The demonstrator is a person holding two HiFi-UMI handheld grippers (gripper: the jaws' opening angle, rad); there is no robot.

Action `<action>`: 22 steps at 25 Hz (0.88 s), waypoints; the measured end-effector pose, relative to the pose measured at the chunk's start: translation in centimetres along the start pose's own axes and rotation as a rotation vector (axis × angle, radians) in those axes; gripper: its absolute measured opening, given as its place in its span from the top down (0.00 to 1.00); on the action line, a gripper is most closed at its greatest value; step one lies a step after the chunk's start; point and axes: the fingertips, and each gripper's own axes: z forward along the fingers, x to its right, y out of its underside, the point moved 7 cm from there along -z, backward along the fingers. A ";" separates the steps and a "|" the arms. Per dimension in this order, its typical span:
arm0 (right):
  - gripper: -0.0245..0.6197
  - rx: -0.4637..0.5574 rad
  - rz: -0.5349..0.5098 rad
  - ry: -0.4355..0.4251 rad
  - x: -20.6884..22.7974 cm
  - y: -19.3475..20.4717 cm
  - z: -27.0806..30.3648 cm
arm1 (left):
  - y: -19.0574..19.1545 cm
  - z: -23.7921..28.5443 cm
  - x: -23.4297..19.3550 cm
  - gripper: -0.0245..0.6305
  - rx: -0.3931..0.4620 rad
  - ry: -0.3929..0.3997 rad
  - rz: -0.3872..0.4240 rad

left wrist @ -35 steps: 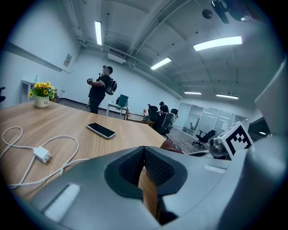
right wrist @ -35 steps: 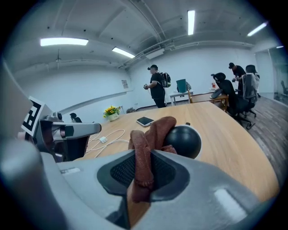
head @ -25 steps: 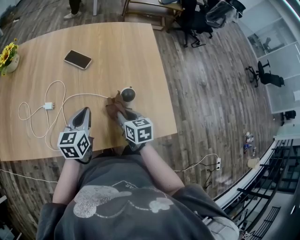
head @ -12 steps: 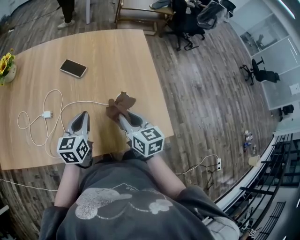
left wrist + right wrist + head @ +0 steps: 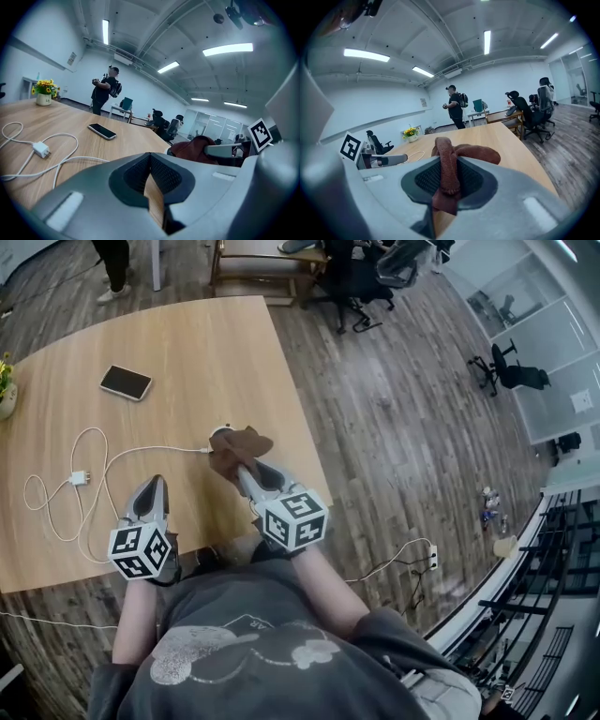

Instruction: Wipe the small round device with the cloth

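Right claw [image 5: 243, 469] is clamped on the brown cloth [image 5: 240, 443]. In the right gripper view the cloth [image 5: 465, 152] runs as a rolled strip down between the pads, with a bunch spilling over the tips of that claw [image 5: 449, 161].

We see the bunch pressed down on the worktop [image 5: 216, 343], right on top of the small round device [image 5: 217, 431]. The device is almost fully covered. Only a pale edge shows at about 10 o'clock of the cloth, where the white cable [image 5: 89, 474] comes in.

Left claw [image 5: 154, 483] is closed, tips together and nothing between them. We see only bare wood through the slit below the tips [image 5: 150, 157]. It sits near the worktop's front edge at about 8 o'clock from the cloth, well apart from it. We can't tell if it touches the wood.

The phone [image 5: 126, 382] lies flat at 10 o'clock from the cloth, well apart, and the cable loops run between it and the left claw. The flower pot [image 5: 5, 397] is at the far left edge. A person [image 5: 454, 106] stands beyond the worktop's far end, with office chairs [image 5: 530, 114] at 2 o'clock.
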 end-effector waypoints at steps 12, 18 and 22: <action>0.86 -0.006 -0.040 -0.140 7.0 -1.8 -3.5 | 1.1 0.7 7.6 0.93 0.048 -0.144 -0.013; 0.86 0.005 -0.056 -0.196 12.6 -2.0 -6.2 | 2.7 2.2 13.0 0.93 0.075 -0.199 0.014; 0.86 -0.003 -0.086 -0.251 16.4 -1.9 -8.9 | 4.2 2.7 17.8 0.93 0.096 -0.244 0.026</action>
